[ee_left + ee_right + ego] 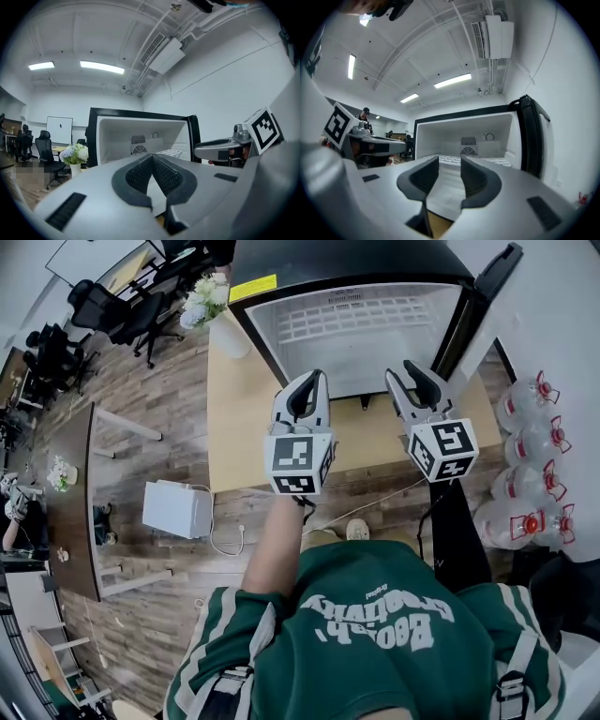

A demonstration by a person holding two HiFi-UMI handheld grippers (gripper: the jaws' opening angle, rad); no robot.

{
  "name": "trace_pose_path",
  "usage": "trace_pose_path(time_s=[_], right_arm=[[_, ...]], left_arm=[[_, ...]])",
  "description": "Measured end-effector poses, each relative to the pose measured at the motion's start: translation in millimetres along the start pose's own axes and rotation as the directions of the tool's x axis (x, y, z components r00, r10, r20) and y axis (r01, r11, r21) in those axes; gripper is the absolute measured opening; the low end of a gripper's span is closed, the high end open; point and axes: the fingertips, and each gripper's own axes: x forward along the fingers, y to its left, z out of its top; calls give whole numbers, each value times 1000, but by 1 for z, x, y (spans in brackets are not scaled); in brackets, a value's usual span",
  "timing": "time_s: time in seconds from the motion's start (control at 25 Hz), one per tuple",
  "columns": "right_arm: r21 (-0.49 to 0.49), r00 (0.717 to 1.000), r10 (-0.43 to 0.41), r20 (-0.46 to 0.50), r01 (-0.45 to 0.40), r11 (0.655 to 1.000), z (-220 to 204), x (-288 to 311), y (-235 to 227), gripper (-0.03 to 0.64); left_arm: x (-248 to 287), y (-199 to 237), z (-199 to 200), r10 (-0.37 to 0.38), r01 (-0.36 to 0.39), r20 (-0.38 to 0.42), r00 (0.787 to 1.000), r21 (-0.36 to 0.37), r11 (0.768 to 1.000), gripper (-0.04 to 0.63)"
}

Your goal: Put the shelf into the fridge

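Head view: I noted the shelf [361, 320] lying inside the open fridge [366, 367], which stood on the table [234, 427]. The left gripper [312, 382] hung before the opening, jaws pressed together and empty. The right gripper [419, 373] had its jaws spread wide, with nothing between them.

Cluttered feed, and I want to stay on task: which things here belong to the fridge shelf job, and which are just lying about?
Job: fridge, open; white shelf lying inside it; left gripper, shut, empty; right gripper, open, empty.
Lying about: vase of flowers on the table; white box on the floor; water bottles; office chairs.
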Motion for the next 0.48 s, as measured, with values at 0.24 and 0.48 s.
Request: trace_pose_path(time_s=[0.24,0.48], right_arm=[[-31,1000,-9,10,9,999,1,-7,3,124],[-53,999,-42,18,43,998,1,-11,2,3]], left_arm=[[-7,-4,1,17,-17,11,1000,33,999,0],[-12,1,-2,27,-27,16,1000,30,999,0]])
